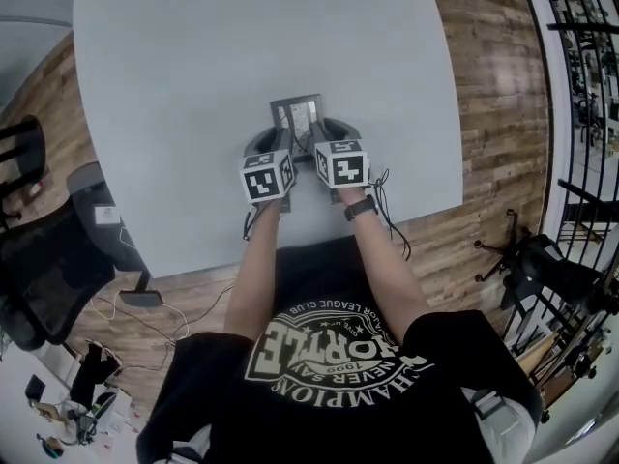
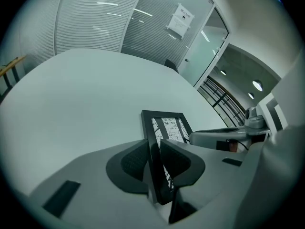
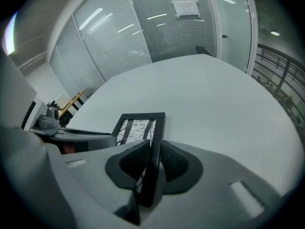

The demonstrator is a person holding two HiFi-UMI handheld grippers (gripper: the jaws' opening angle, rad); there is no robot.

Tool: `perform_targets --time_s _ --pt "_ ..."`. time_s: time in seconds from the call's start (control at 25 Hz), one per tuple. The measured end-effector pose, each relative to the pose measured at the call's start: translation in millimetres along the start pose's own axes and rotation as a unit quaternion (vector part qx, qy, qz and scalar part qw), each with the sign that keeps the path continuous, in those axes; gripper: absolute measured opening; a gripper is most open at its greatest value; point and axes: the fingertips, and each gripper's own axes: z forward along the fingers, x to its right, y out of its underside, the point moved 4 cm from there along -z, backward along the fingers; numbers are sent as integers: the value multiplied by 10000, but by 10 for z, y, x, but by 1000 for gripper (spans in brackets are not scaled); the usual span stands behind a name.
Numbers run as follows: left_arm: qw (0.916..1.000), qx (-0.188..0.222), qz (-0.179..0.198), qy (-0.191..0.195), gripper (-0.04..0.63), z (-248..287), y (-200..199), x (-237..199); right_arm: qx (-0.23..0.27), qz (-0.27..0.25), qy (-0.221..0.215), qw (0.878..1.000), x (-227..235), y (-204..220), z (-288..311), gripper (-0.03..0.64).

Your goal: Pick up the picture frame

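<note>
A black picture frame (image 1: pixel 297 114) with a black-and-white print lies on the white table (image 1: pixel 193 85). My left gripper (image 1: pixel 274 145) holds its left edge: in the left gripper view the frame's black side bar (image 2: pixel 153 147) runs between the two pads, which press on it from both sides. My right gripper (image 1: pixel 324 140) is shut on the frame's right side bar (image 3: pixel 155 149) in the same way. Each gripper (image 2: pixel 153 156) (image 3: pixel 152 161) shows the frame's far end lying flat on the table beyond the jaws. The other gripper's body shows at the side of each gripper view.
The table's near edge (image 1: pixel 319 235) runs just under my forearms. A dark office chair (image 1: pixel 58 259) stands at the left on the wooden floor, another chair base (image 1: pixel 542 269) at the right. Glass walls with blinds (image 3: pixel 143 27) rise behind the table.
</note>
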Motion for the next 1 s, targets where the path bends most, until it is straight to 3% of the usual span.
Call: perform_targets --time_s 0.24,0.56,1.0 --pt "10000 72 37 20 84 -73 56 197 99 69 88 9999 85 57 -203 67" --pt "9982 522 287 -72 74 -430 -169 361 574 152 23 9982 -12 -125 -552 67" --pt "9866 1529 563 -83 72 -1131 -593 620 1562 -74 -193 9875 -256 -592 -1187 67"
